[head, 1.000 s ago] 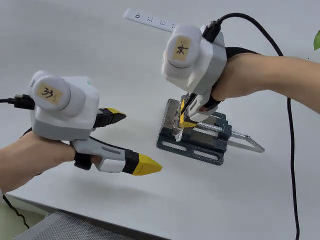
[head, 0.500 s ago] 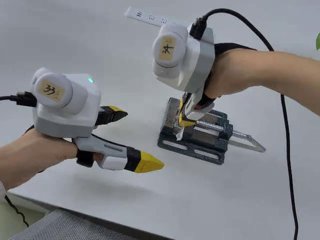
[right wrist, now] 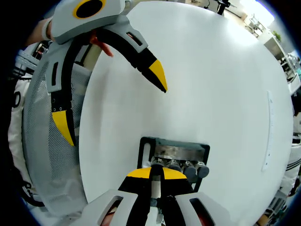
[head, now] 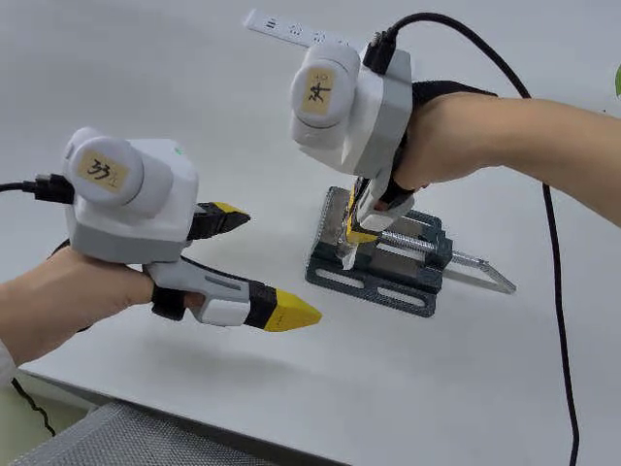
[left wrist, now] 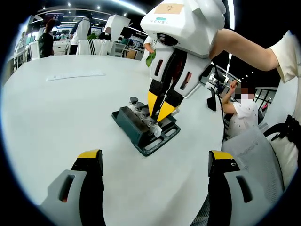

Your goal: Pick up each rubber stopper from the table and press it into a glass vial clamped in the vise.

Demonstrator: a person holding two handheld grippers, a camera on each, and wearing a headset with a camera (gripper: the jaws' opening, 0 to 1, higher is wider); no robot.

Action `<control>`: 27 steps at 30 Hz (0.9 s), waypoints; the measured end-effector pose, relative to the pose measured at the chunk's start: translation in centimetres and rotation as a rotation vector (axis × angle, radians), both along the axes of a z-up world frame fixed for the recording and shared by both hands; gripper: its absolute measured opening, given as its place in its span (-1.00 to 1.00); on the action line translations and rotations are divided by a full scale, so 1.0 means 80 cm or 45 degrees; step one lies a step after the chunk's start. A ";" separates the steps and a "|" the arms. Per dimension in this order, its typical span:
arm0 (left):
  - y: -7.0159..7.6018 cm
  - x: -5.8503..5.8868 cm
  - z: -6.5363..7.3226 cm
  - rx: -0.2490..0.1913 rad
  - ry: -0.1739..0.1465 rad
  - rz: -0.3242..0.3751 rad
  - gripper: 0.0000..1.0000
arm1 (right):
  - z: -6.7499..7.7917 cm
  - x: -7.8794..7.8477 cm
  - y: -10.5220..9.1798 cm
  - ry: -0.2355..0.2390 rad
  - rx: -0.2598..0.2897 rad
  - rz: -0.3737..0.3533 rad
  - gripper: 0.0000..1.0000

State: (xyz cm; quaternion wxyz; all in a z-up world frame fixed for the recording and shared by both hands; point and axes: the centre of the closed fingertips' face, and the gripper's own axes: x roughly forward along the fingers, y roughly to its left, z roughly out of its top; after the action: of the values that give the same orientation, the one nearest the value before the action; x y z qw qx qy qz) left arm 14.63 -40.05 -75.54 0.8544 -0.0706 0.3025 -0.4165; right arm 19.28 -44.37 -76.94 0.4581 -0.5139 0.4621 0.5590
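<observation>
A dark vise (head: pixel 383 272) sits on the white table and clamps a row of glass vials (left wrist: pixel 139 108) with grey rubber stoppers (right wrist: pixel 202 170) in them. My right gripper (head: pixel 353 236) points straight down with its yellow tips shut together, right over the vial at the near end of the row (left wrist: pixel 157 129). No stopper shows between its jaws. In its own view the right gripper (right wrist: pixel 157 173) covers that end of the vise (right wrist: pixel 175 149). My left gripper (head: pixel 258 264) hovers open and holds nothing, left of the vise and apart from it; its own view shows the left gripper (left wrist: pixel 155 161) facing the vise (left wrist: pixel 136 129).
A white power strip (head: pixel 289 36) lies at the far side of the table. The right gripper's black cable (head: pixel 563 291) trails down the right side. The vise handle (head: pixel 480 275) sticks out to the right. The table's near edge (head: pixel 194 427) runs below the left gripper.
The right gripper's body has leaned up and to the left while its tips stayed over the vise. The left gripper has hardly moved.
</observation>
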 end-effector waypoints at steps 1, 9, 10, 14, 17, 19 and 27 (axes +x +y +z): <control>0.000 0.000 0.000 -0.001 0.002 0.002 0.86 | 0.000 -0.001 -0.001 -0.003 0.000 0.012 -0.94; 0.003 -0.002 -0.002 0.000 0.008 0.011 0.85 | -0.001 -0.002 0.001 -0.030 -0.035 0.041 -0.92; 0.003 -0.002 -0.002 0.004 0.004 0.014 0.86 | -0.002 0.002 0.001 -0.010 -0.033 -0.007 -0.92; 0.003 -0.002 0.004 0.003 -0.005 0.012 0.86 | 0.001 -0.003 -0.002 -0.041 0.001 0.027 -0.92; 0.004 0.000 0.010 0.007 -0.017 0.010 0.86 | 0.003 -0.001 -0.002 -0.053 0.046 0.023 -0.94; 0.003 0.000 0.012 0.020 -0.030 -0.006 0.86 | 0.003 0.000 -0.002 -0.056 0.068 0.025 -0.94; 0.005 0.005 0.026 0.029 -0.054 -0.007 0.86 | 0.003 0.001 -0.001 -0.024 0.085 0.059 -0.95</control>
State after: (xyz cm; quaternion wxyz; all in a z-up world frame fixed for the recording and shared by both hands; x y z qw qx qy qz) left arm 15.04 -39.67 -73.49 0.8604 -0.0513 0.2891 -0.4167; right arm 19.39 -44.44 -76.72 0.4664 -0.5142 0.4266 0.5797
